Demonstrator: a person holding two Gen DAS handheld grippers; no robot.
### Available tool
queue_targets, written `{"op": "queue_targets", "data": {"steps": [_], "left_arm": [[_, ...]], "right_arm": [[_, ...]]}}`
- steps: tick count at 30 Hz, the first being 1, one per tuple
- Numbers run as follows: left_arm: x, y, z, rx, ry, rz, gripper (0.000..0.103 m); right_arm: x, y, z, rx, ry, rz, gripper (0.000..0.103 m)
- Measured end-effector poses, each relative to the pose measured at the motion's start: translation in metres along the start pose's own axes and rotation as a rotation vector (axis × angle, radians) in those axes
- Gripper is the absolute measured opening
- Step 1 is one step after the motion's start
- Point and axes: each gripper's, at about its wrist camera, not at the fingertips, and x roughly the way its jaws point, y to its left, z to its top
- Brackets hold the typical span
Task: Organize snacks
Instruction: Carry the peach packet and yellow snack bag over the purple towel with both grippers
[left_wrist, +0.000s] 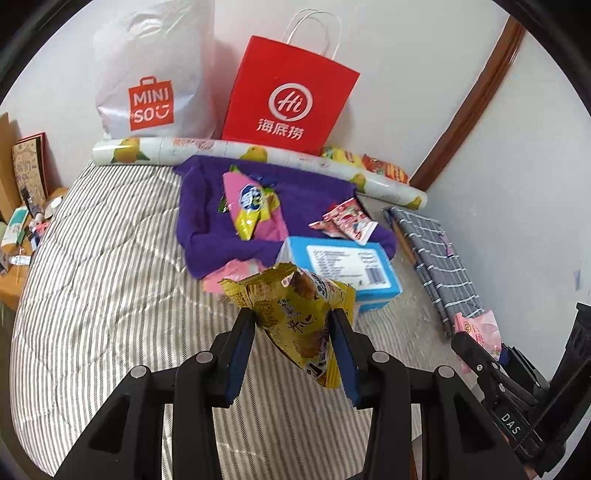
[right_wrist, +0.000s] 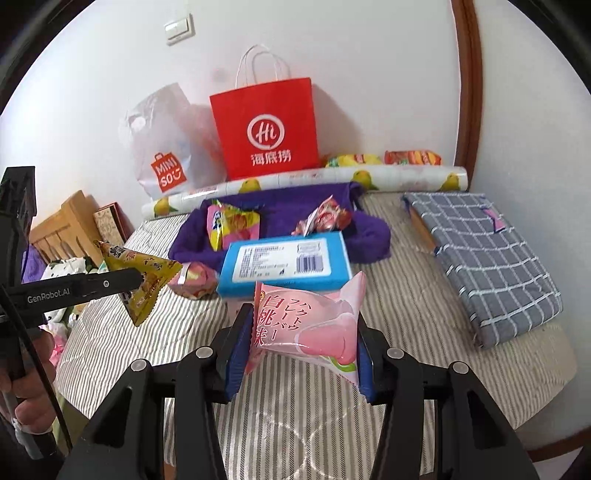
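Left gripper (left_wrist: 291, 325) clamped on yellow snack packet (left_wrist: 303, 314), right gripper (right_wrist: 301, 328) clamped on pink peach snack packet (right_wrist: 314, 325), both held above striped bed cover (left_wrist: 110, 258) near blue box (right_wrist: 284, 262) and purple cloth (left_wrist: 295, 195) bearing further snacks.

Both wrist cameras are looking forward along their fingers, close over the bed (left_wrist: 92, 266), sharing the red bag (left_wrist: 288, 96) (right_wrist: 266, 129) ahead.
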Motion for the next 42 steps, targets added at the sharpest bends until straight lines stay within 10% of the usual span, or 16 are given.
{"op": "queue_targets", "data": {"steps": [42], "left_arm": [[0.057,-0.021,0.108,0.066,0.001,-0.028,0.040]], "right_arm": [[0.068,-0.013,0.116,-0.017,-0.091,-0.032,0.048]]}}
